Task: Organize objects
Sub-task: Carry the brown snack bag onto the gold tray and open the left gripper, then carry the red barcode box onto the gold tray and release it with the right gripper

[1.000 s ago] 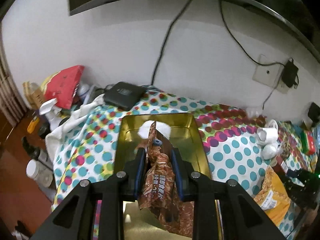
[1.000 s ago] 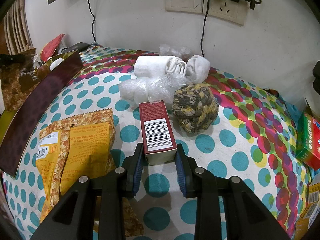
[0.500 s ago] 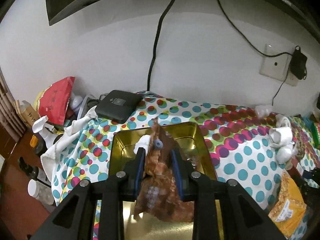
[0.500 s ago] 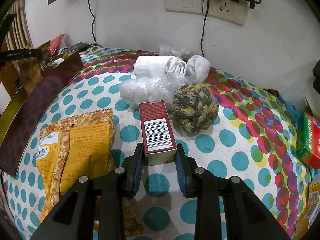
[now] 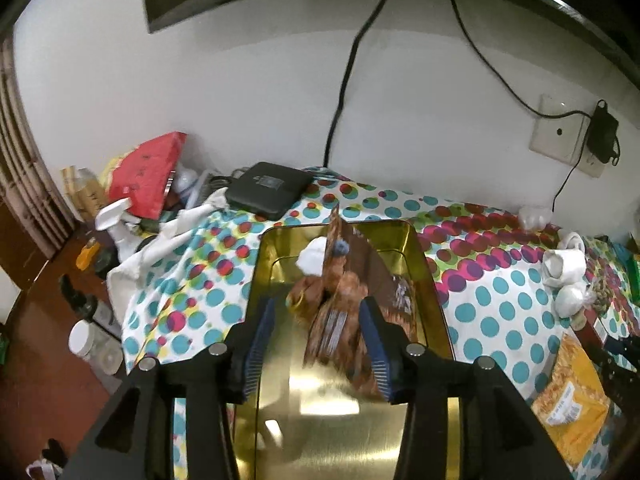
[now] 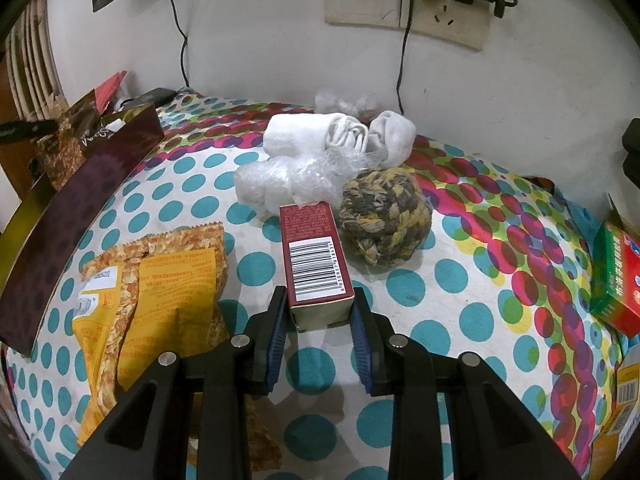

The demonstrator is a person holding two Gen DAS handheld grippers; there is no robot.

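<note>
We hold our left gripper [image 5: 318, 334] over the gold tin tray [image 5: 426, 276], which lies on the polka-dot cloth [image 5: 500, 292] toward the cloth's left edge. Its jaws are opening, and the brown snack bag [image 5: 340, 316] stands between them, leaning toward the right pad while the left pad stands clear of it; whether the right pad still touches the bag we cannot tell. The bag's lower end is down inside the tray, and a small white bundle [image 5: 314, 256] lies in the tray's far end just behind it. Beyond the tray's far rim a black box [image 5: 268, 190] sits at the back edge of the cloth, against the wall. Our right gripper [image 6: 320, 320] is closed narrowly on the near end of the red carton [image 6: 314, 260], both blue pads pressed to its sides, the barcode face up; the carton rests on the cloth near the middle of the surface. Touching the carton's far end is a clear plastic bundle [image 6: 288, 180], and just to its right lies a braided rope ball [image 6: 384, 220]. Behind these, white rolled socks [image 6: 340, 136] lie toward the back edge. On the carton's left a yellow snack packet [image 6: 160, 288] lies flat, and the tray's dark outer wall stands beyond it. A green and red box [image 6: 618, 276] sits at the cloth's right edge.
</note>
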